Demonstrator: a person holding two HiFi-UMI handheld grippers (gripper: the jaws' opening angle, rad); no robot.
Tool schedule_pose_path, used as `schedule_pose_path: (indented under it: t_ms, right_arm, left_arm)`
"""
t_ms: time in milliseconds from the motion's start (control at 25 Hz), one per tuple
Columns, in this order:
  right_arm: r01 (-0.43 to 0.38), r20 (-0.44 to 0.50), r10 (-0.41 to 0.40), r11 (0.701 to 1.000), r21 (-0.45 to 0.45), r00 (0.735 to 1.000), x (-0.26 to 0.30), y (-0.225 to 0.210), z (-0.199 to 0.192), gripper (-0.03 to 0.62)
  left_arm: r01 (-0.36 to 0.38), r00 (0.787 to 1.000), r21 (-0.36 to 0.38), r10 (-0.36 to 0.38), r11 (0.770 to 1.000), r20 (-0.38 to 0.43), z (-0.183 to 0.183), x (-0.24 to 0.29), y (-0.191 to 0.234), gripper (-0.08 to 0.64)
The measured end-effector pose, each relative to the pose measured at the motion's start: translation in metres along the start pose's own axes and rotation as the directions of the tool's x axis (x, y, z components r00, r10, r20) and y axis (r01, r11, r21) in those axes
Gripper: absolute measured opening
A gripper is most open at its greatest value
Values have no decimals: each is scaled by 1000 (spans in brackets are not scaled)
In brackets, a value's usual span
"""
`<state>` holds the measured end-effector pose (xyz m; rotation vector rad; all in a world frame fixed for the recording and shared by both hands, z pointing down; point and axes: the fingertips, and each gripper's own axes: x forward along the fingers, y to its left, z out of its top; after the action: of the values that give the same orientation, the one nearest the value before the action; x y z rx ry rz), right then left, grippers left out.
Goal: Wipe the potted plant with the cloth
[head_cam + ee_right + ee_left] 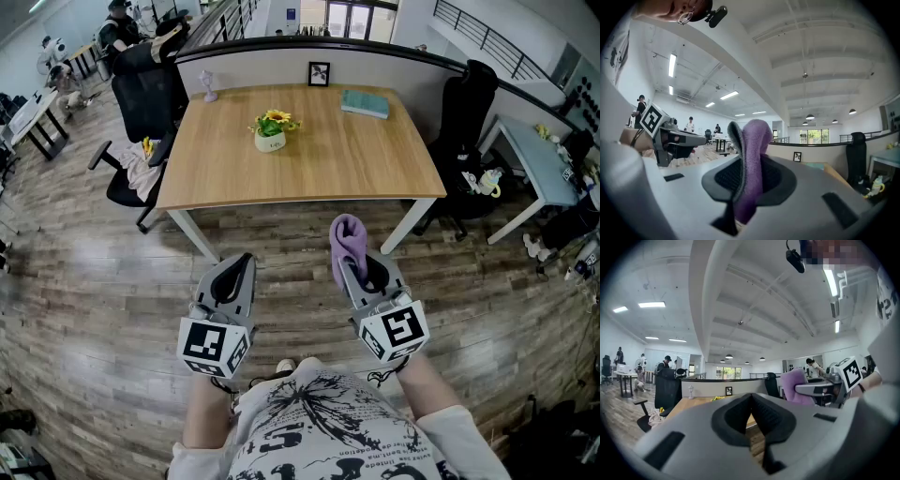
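A small potted plant (271, 130) with yellow flowers in a white pot stands near the middle of the wooden table (375, 159). My right gripper (354, 272) is shut on a purple cloth (347, 243), which sticks up from between its jaws (751, 164). My left gripper (236, 272) is shut with nothing in it (751, 401). Both grippers are held level above the floor, well short of the table's near edge. In the left gripper view the plant (718, 398) peeks just over the jaws.
On the table are a teal book (366, 103), a small framed picture (319, 73) and a pale figurine (208, 86). Black office chairs stand at the left (141, 103) and right (469, 112) ends of the table. Another desk (544, 169) is at the far right.
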<state>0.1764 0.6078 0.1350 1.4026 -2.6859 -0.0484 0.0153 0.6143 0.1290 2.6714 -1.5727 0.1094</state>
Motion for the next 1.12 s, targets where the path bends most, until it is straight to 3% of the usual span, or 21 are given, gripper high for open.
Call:
schedule_pose_path:
  t_ms: [360,720,1120]
  right_arm:
    - [10,-14,-10,1000,0,1000,20,0,-4,66]
    - [84,-70,-79,993,80,994,66,15,-26,72]
    - [12,-79,-9,999,35,997,145,3,-31,75]
  left_arm:
    - [10,1000,3,-10,1000,3,-6,8,20,3]
    - [28,999,-26,-28,999,-16,-27,3,70,3]
    - [-29,999,-45,27,999,-45,-43,42,129,3]
